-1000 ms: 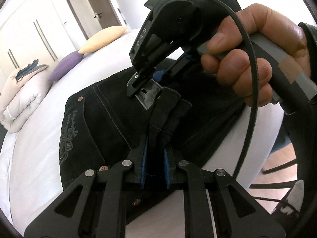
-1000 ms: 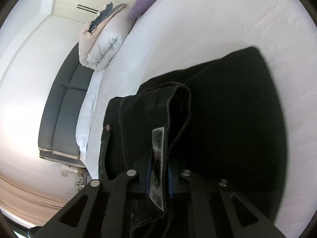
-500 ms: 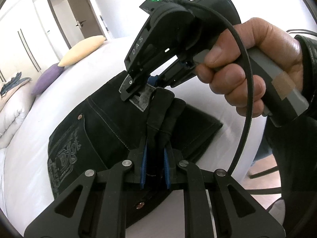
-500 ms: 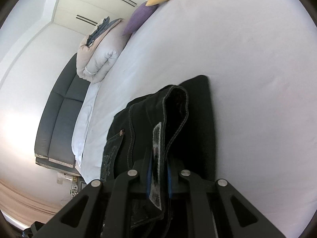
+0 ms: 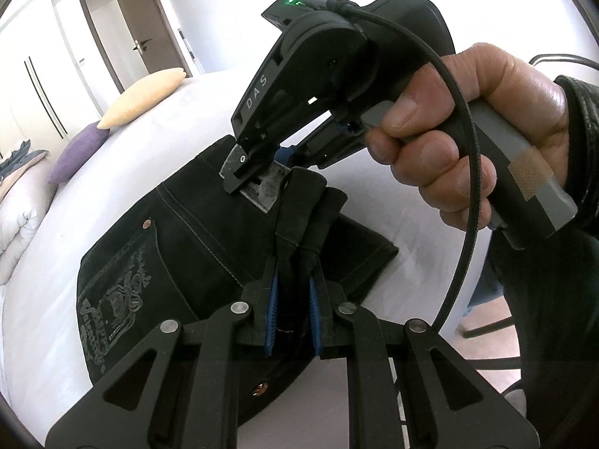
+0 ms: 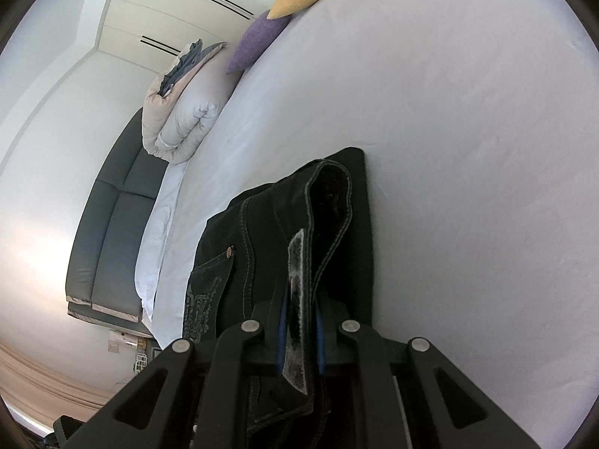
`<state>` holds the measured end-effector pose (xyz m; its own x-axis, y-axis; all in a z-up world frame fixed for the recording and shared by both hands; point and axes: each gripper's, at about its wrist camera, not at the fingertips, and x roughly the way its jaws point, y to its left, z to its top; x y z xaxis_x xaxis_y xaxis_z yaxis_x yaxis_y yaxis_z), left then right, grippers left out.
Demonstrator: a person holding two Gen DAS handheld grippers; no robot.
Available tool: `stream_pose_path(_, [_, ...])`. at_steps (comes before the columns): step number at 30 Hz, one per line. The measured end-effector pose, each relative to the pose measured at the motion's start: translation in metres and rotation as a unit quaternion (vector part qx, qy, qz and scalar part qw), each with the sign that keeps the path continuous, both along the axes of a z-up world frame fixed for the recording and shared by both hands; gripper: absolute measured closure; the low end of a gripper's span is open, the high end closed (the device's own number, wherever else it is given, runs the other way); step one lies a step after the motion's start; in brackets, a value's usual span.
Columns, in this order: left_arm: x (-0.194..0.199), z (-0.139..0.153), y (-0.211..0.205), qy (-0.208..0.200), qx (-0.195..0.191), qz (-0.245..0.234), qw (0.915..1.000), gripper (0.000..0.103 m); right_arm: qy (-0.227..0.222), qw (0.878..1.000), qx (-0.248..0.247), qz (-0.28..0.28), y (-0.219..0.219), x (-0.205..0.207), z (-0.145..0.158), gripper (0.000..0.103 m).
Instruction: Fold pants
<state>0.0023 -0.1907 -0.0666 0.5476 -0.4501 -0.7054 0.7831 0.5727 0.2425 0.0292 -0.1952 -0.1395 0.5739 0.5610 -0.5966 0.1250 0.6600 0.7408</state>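
Note:
Black denim pants (image 5: 179,247) with a printed back pocket hang folded over a white bed, also in the right wrist view (image 6: 258,224). My left gripper (image 5: 294,284) is shut on a bunched fold of the waistband. My right gripper (image 6: 299,299) is shut on the waistband beside its grey label (image 6: 297,295). In the left wrist view the right gripper (image 5: 258,172) sits just above and beyond the left one, held by a hand, clamping the same edge at the label (image 5: 262,191).
The white bed sheet (image 6: 468,149) spreads under the pants. A yellow pillow (image 5: 142,95), a purple pillow (image 5: 76,151) and a rolled white duvet (image 6: 183,116) lie at its far end. A dark sofa (image 6: 108,239), wardrobe and door (image 5: 127,26) stand beyond.
Both grippers have lifted the waistband edge higher and drawn it toward the bed's near side. Less of the pants lies spread on the sheet. Both grips stay shut.

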Motion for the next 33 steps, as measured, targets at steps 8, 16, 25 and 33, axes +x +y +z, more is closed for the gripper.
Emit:
stream_pose_path(8, [0.007, -0.007, 0.012, 0.018, -0.012, 0.014, 0.9997, 0.090, -0.008, 0.999, 0.049, -0.006, -0.012, 0.000, -0.028, 0.092])
stream_pose_path(16, [0.010, 0.023, 0.072, 0.090, -0.109, 0.026, 0.9897, 0.084, -0.020, 0.999, 0.016, -0.036, -0.012, -0.017, -0.009, 0.070])
stream_pose_path(25, [0.072, 0.046, 0.172, 0.146, -0.203, 0.132, 0.9592, 0.084, -0.050, 0.998, 0.019, -0.042, 0.003, -0.060, 0.025, 0.087])
stream_pose_path(33, [0.107, -0.002, 0.193, 0.237, -0.211, 0.157, 0.9352, 0.084, -0.010, 1.000, -0.016, 0.005, 0.045, -0.047, 0.006, 0.096])
